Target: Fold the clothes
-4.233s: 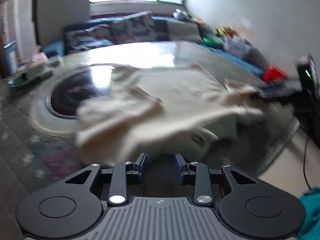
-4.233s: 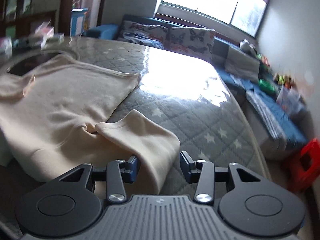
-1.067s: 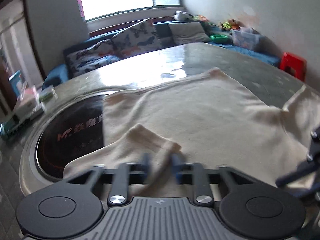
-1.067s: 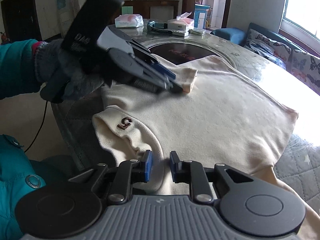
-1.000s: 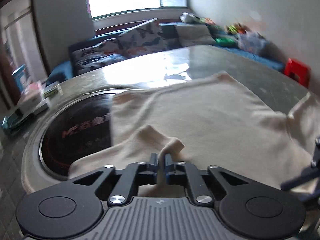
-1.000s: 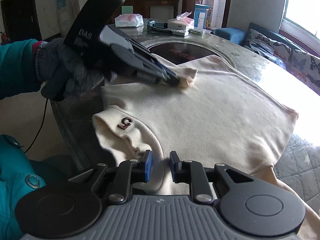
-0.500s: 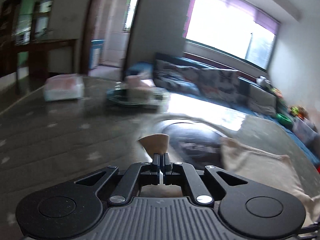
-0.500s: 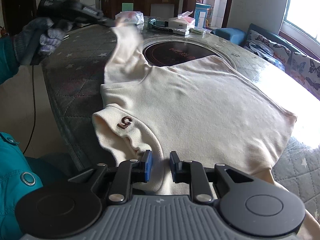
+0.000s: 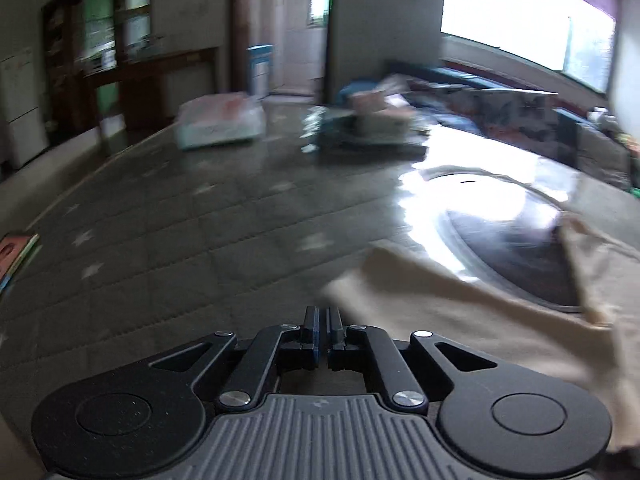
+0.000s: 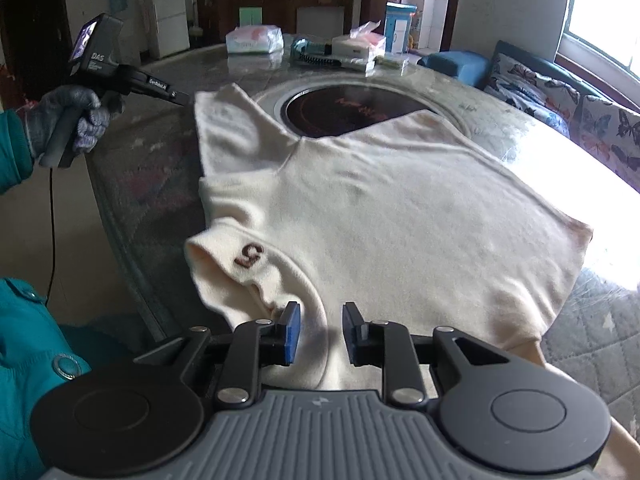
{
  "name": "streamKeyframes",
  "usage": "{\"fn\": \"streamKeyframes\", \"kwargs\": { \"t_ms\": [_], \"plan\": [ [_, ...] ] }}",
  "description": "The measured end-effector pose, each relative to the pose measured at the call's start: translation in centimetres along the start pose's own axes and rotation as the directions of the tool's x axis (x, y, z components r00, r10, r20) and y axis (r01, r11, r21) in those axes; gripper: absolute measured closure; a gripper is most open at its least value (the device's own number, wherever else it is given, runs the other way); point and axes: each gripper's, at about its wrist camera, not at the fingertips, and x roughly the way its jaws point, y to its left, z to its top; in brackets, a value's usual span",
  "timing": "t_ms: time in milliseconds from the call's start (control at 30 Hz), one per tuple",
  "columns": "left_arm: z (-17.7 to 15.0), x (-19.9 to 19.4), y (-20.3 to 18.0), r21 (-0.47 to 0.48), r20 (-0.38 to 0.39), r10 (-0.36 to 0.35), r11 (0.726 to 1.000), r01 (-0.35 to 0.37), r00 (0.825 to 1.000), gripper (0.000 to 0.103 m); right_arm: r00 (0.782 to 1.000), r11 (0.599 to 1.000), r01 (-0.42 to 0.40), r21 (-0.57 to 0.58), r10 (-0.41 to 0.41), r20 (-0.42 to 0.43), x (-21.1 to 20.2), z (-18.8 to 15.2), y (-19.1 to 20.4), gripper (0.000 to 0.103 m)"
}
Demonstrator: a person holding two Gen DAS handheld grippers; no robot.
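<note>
A cream sweater (image 10: 380, 208) with a brown "5" on its collar lies spread on the quilted table. Its left sleeve (image 10: 228, 128) now lies stretched out flat toward the far left. My left gripper (image 9: 323, 320) is shut and empty, just left of the sleeve's cuff (image 9: 400, 280); it also shows in the right wrist view (image 10: 182, 100), beside the cuff corner. My right gripper (image 10: 318, 332) is open, jaws either side of the sweater's near shoulder fabric by the collar (image 10: 248, 268).
A round dark hotplate (image 10: 352, 112) is set in the table's middle, partly under the sweater. Tissue packs (image 10: 254, 40), a brush and boxes (image 10: 360, 50) stand at the far edge. A sofa with butterfly cushions (image 10: 560, 92) is at the right. A book (image 9: 16, 252) lies left.
My left gripper pulled the sleeve off the sweater's body, swung it out to the left, laid it flat and let it go. My right gripper stayed put and opened a little wider.
</note>
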Motion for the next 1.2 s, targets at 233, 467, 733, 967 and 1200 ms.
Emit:
{"fn": "streamKeyframes", "kwargs": {
  "t_ms": [233,467,733,967,1200],
  "plan": [
    [0.1,-1.7,-9.8,0.124,-0.034,-0.384,0.914,0.385,0.923,0.098,0.995,0.99,0.093,0.108,-0.096,0.027,-0.7,-0.1,-2.9,0.08],
    [-1.3,0.8,-16.0,0.2,-0.148,-0.473,0.846,0.495,0.868,0.097,0.977,0.952,0.204,0.228,-0.213,0.016,-0.4,-1.3,-7.2,0.079],
    [-1.9,1.8,-15.1,0.221,-0.175,-0.433,0.858,0.464,0.884,0.097,0.976,0.938,0.2,0.285,-0.218,0.03,-1.6,-2.8,-8.4,0.079],
    [-2.5,1.2,-15.8,0.322,-0.154,-0.414,0.838,0.441,0.897,0.095,0.988,0.976,0.154,0.154,-0.157,0.006,-2.8,-3.6,-4.3,0.079],
    [-2.0,0.5,-16.4,0.331,-0.158,-0.421,0.829,0.45,0.893,0.089,0.984,0.966,0.165,0.2,-0.174,0.026,-4.7,-5.1,-3.2,0.078]
  ]
}}
